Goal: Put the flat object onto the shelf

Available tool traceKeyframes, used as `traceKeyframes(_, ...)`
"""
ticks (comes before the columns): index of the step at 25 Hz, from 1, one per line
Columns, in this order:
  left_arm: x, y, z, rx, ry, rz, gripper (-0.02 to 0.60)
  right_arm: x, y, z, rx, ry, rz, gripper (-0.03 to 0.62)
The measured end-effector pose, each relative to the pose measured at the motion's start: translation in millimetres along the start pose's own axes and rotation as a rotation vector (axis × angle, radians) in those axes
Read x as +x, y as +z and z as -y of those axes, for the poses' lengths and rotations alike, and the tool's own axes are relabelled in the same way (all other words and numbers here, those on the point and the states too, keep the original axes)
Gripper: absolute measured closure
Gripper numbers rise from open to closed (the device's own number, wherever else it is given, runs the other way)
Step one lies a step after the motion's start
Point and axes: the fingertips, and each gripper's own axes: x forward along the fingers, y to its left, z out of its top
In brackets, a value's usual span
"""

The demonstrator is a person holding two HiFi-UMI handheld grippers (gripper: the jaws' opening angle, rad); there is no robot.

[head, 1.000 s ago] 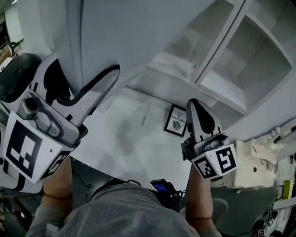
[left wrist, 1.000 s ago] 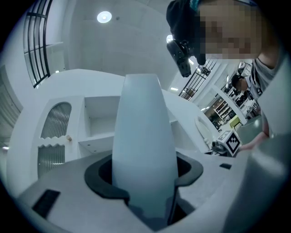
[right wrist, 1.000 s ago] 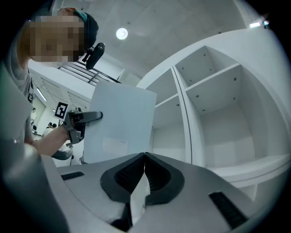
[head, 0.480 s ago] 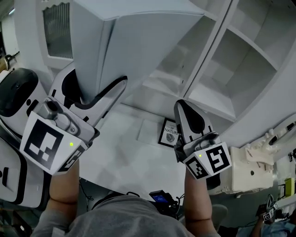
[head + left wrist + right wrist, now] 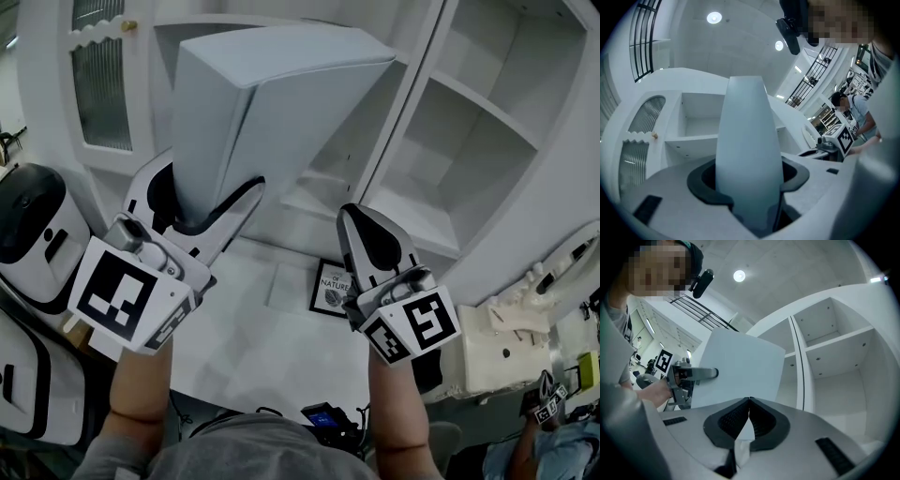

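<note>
**Panel held up before the shelf unit, right gripper empty**

Farthest left of the shelf unit (image 5: 487, 131) stands a rounded black-and-white appliance (image 5: 36, 234). Next to it, on the unit's left flank, is a door with a ribbed pane (image 5: 98, 84) and a small gold knob (image 5: 129, 25).

The left gripper (image 5: 208, 187) is raised in front of the unit's left bay. Its fingers are clamped on the lower end of the panel (image 5: 272, 112), one on each broad face. This panel is large, flat and pale, and it stands upright with a slight lean. It rises in front of the left bay and hides most of that opening. Its top edge is level with the upper part of the unit. No view shows whether it touches a shelf board.

A white table (image 5: 244, 347) runs along the foot of the unit. A pale sheet (image 5: 286, 286) lies flat on it, and a black-framed picture (image 5: 330, 286) sits just beside the sheet, below the unit's central upright.

The right gripper (image 5: 361, 220) hovers over that picture, in front of the central upright and near the panel's right edge but apart from it. Its fingers are pressed together with nothing between them.

To the right of the upright, the unit's bays are open and bare. Beyond the unit's right end sits a cream-coloured machine (image 5: 511, 333).
</note>
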Motion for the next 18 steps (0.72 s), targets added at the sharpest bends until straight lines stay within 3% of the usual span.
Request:
traceKeyframes(7,10,0,3,0.074,0.006,-0.018,0.314,0,2,8,-0.015,-0.012,0.002,0.566)
traceKeyframes(18,16,-3,11,0.294,-0.01,-0.067,0.314,6,2,9,-0.026,-0.011,0.007,0.566)
